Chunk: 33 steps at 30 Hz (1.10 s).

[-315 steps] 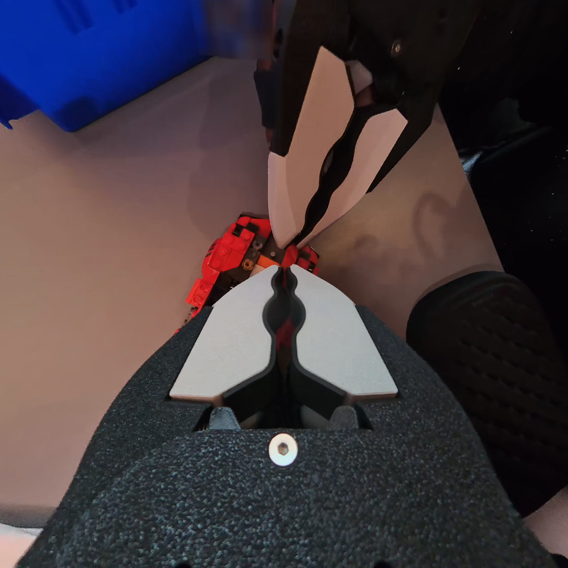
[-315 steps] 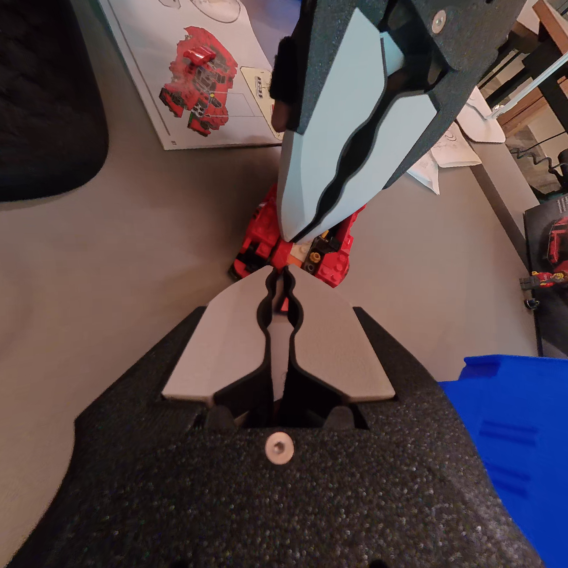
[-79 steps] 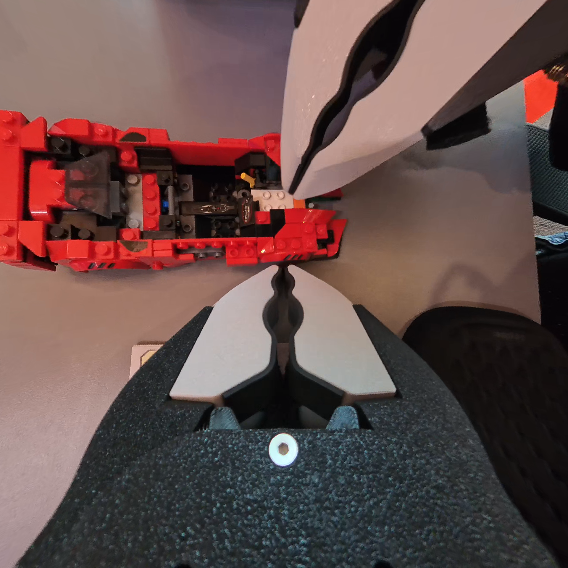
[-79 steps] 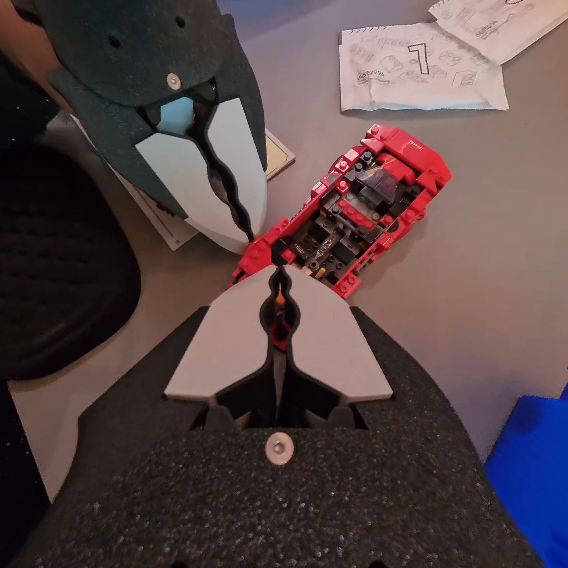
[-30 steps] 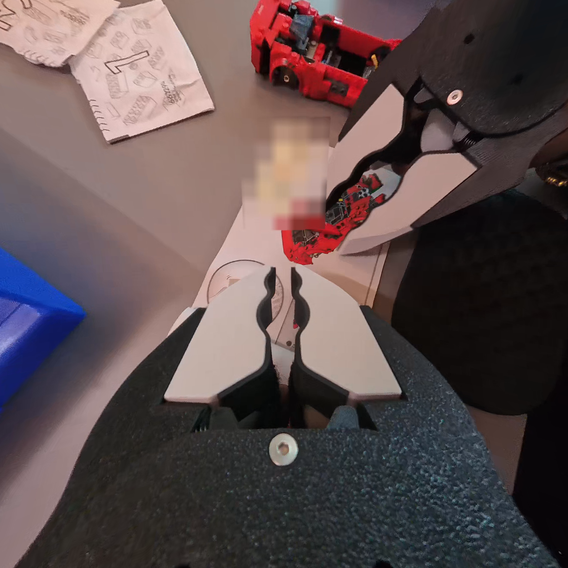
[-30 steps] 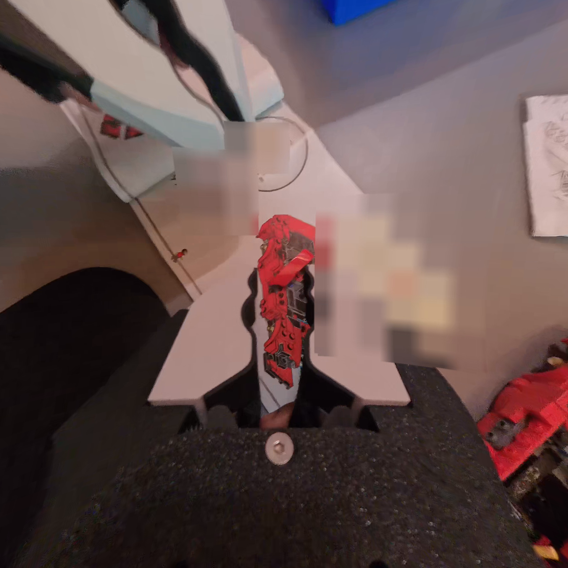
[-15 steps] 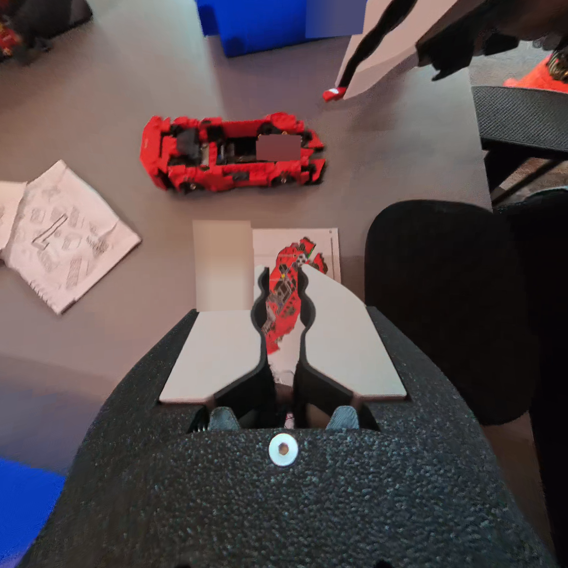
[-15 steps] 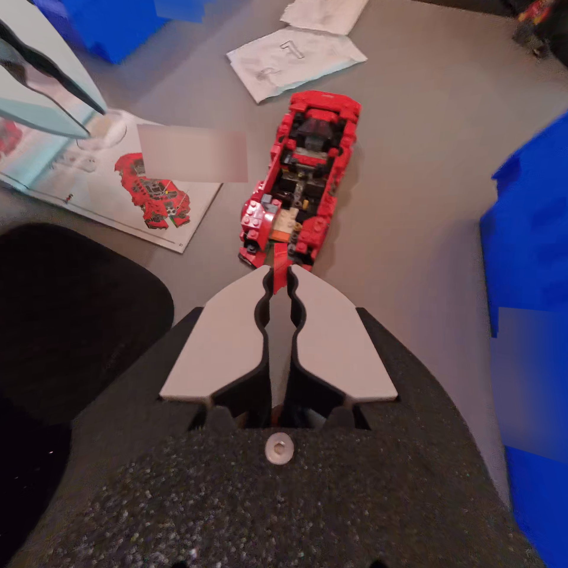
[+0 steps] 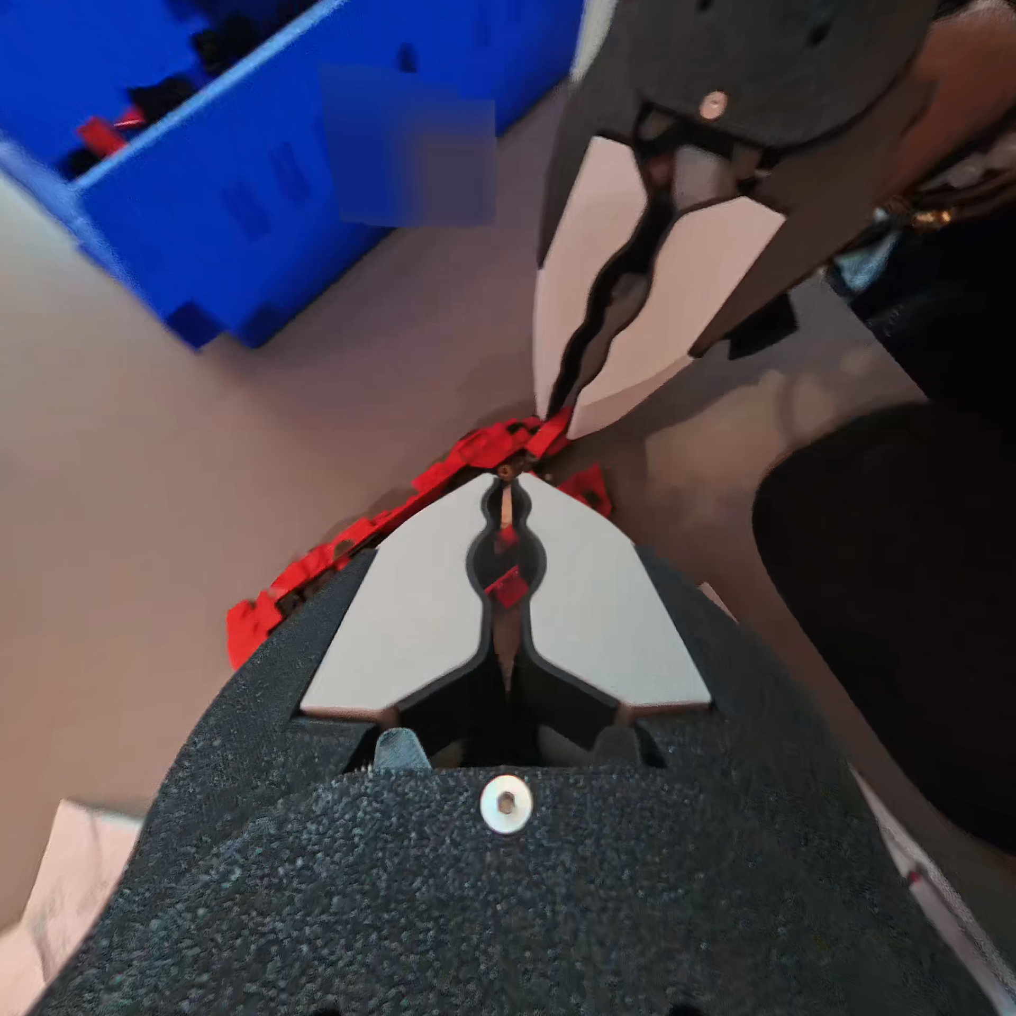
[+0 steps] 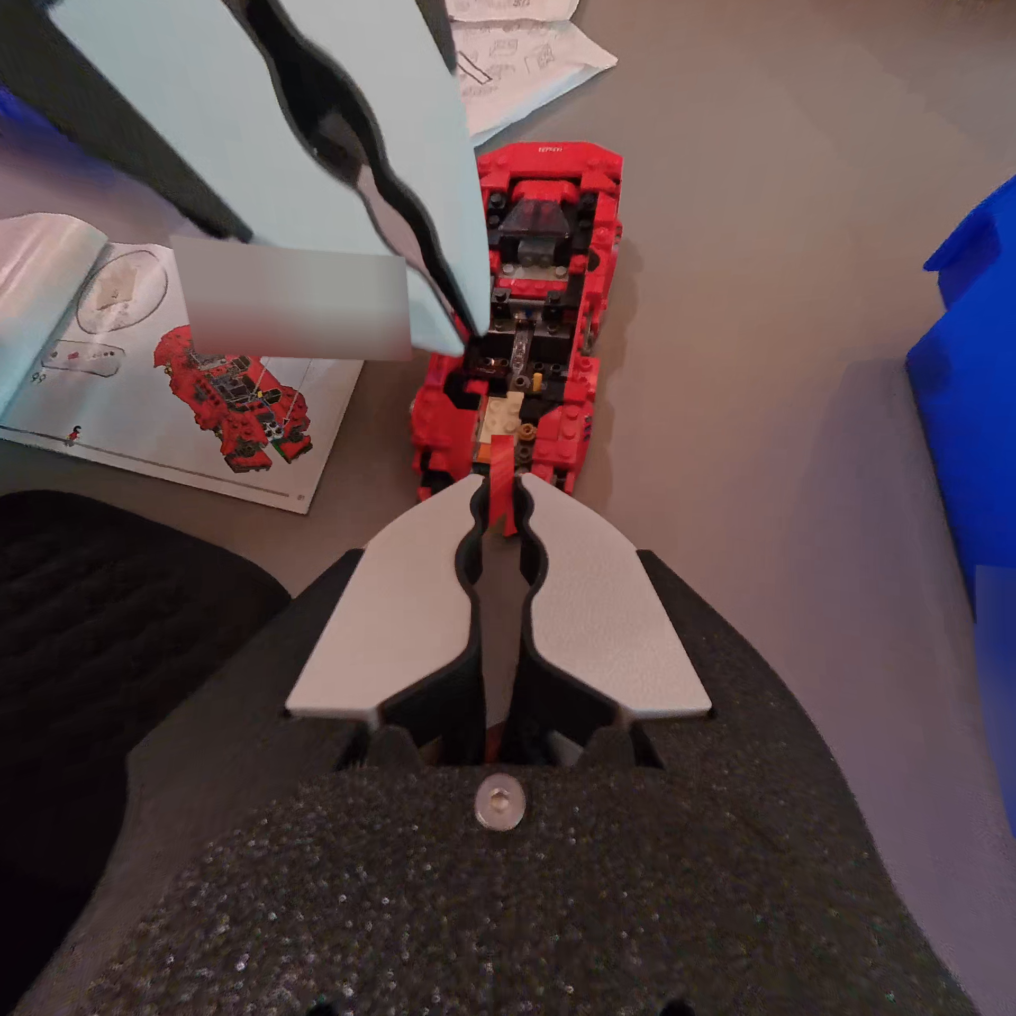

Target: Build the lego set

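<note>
The red lego car lies on the grey table, nose toward my right gripper, its black interior open on top. My right gripper is shut on a small flat red piece and holds it over the car's front end. In the left wrist view this gripper and its red piece touch the car. My left gripper is shut, with its tips down at the car's left side by the cockpit. It also shows in the right wrist view. I cannot tell whether it grips any part.
An open instruction booklet lies left of the car, and a crumpled paper bag lies beyond it. A blue bin of loose pieces stands close by and shows at the right in the right wrist view. A black chair sits at the table's near edge. About 5 centimeters separates my left fingertips from my right.
Both grippers came down from above the table onto the car. The left gripper's jaws closed from a small gap. The right gripper still holds the red piece.
</note>
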Motion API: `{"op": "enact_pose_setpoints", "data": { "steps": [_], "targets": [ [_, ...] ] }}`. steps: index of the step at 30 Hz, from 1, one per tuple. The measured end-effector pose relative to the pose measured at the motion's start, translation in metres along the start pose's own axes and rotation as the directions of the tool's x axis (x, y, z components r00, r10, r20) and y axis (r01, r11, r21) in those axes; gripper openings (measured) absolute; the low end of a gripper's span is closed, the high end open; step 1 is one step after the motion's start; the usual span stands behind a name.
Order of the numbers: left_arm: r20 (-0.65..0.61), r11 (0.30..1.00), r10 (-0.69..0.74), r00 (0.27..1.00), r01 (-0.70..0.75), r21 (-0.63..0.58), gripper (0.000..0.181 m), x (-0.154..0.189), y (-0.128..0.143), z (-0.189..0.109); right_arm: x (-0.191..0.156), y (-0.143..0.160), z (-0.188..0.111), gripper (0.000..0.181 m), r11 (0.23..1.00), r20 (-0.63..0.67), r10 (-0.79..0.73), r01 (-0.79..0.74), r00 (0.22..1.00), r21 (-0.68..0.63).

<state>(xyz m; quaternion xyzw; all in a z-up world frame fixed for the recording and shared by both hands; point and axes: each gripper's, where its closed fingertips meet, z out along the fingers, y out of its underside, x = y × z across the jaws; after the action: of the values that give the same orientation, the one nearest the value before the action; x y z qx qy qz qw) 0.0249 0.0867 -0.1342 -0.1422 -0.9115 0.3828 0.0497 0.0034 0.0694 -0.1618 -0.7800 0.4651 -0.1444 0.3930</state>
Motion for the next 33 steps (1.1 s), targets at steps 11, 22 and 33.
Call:
{"op": "enact_pose_setpoints", "data": {
  "steps": [11, 22, 33],
  "targets": [
    [-0.223, 0.977, 0.202, 0.954, -0.211, -0.017, 0.015, 0.02, 0.002, 0.021, -0.012, -0.012, -0.005, 0.008, 0.995, -0.036, -0.082, 0.084, 0.996, 0.062],
    [-0.27, 0.969, 0.24, 0.933, -0.211, 0.13, 0.008, 0.019, -0.002, 0.015, -0.015, -0.013, -0.016, 0.017, 0.963, -0.027, -0.162, 0.165, 0.986, 0.212],
    [-0.317, 0.952, 0.307, 0.897, -0.286, 0.113, 0.008, 0.021, 0.005, 0.02, -0.013, -0.01, -0.008, 0.008, 0.959, 0.008, -0.159, 0.152, 0.987, 0.238]
  ]
}}
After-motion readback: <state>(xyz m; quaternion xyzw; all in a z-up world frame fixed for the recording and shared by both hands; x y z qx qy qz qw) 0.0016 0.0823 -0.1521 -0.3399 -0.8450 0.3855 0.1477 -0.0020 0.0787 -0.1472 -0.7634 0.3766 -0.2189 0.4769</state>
